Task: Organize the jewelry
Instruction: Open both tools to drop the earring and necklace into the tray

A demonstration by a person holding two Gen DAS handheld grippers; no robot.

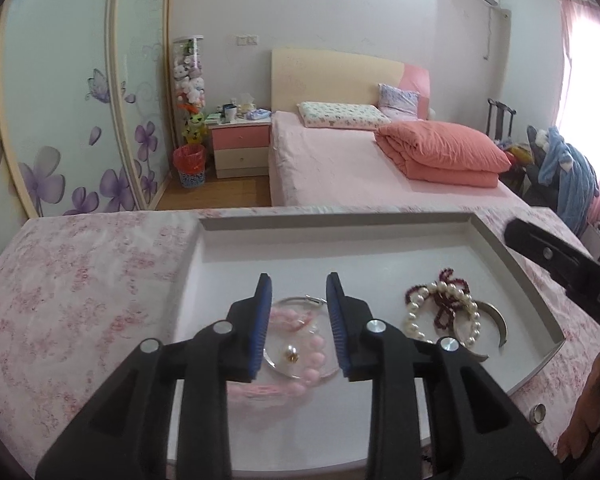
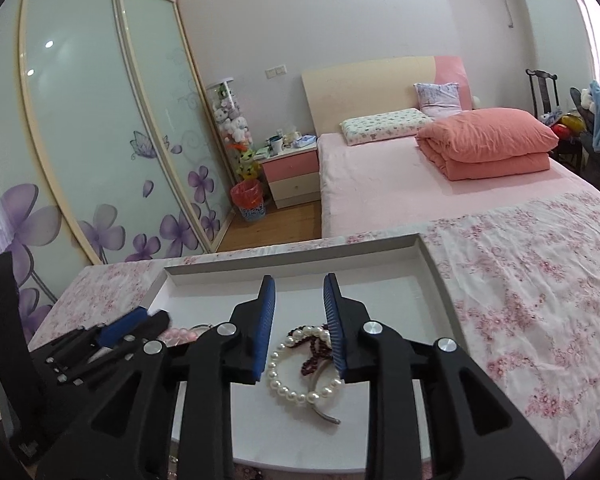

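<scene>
A shallow white tray (image 1: 340,236) lies on a pink floral cloth. My left gripper (image 1: 299,286) is open above a clear round bangle (image 1: 300,354) with a pink bead bracelet (image 1: 314,354) and a small pearl charm. To the right lie a white pearl bracelet (image 1: 414,320), a dark red bead string (image 1: 448,280) and a metal cuff (image 1: 498,316). My right gripper (image 2: 299,286) is open above the pearl bracelet (image 2: 288,390) and red beads (image 2: 314,354). The left gripper (image 2: 128,326) shows at the left of the right wrist view.
A metal ring (image 1: 538,414) lies on the cloth outside the tray's right wall, beside a hand (image 1: 592,412). The right gripper's body (image 1: 560,264) reaches in from the right. Behind are a pink bed (image 1: 360,164), nightstand (image 1: 240,144) and sliding wardrobe doors (image 2: 100,140).
</scene>
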